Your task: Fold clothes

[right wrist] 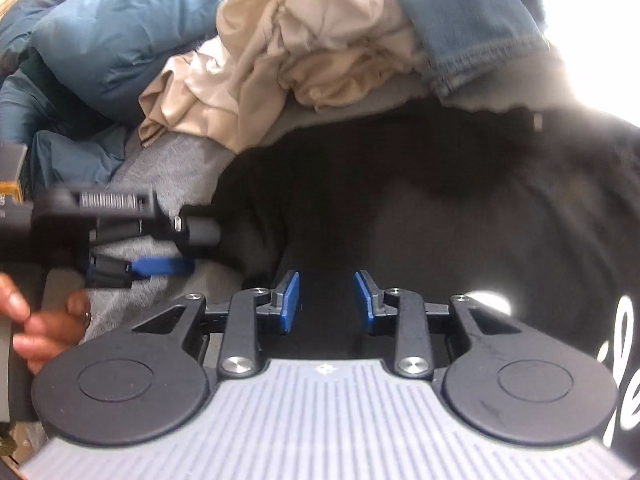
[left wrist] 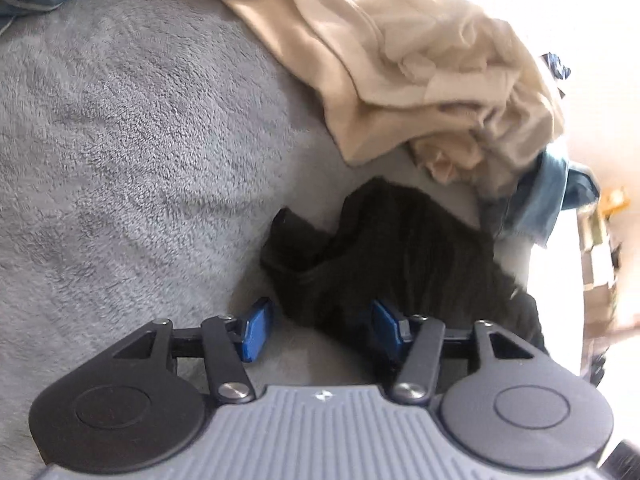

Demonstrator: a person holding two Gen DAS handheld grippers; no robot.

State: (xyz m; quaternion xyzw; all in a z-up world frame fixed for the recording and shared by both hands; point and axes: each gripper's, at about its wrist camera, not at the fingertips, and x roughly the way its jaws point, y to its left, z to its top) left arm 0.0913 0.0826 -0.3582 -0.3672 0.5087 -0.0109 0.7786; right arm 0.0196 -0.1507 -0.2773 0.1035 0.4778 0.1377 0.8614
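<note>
A black garment (left wrist: 400, 248) lies crumpled on the grey fleece blanket (left wrist: 120, 140). In the left wrist view my left gripper (left wrist: 320, 320) hovers at its near edge, jaws open. The cloth lies under the right pad and nothing is pinched. From the right wrist the same black garment (right wrist: 440, 208) fills the middle, with white lettering (right wrist: 624, 360) at the right edge. My right gripper (right wrist: 327, 300) is just above it, its blue pads apart with only dark cloth showing behind the gap. The left gripper (right wrist: 160, 248) shows at the left of this view, held by a hand (right wrist: 40, 320).
A beige garment (left wrist: 400, 60) is heaped behind the black one, with blue denim (left wrist: 540, 200) at its right end. A blue puffy jacket (right wrist: 100, 40) lies at the back left, next to the beige garment (right wrist: 300, 40) and denim (right wrist: 472, 20). Bare blanket spreads left.
</note>
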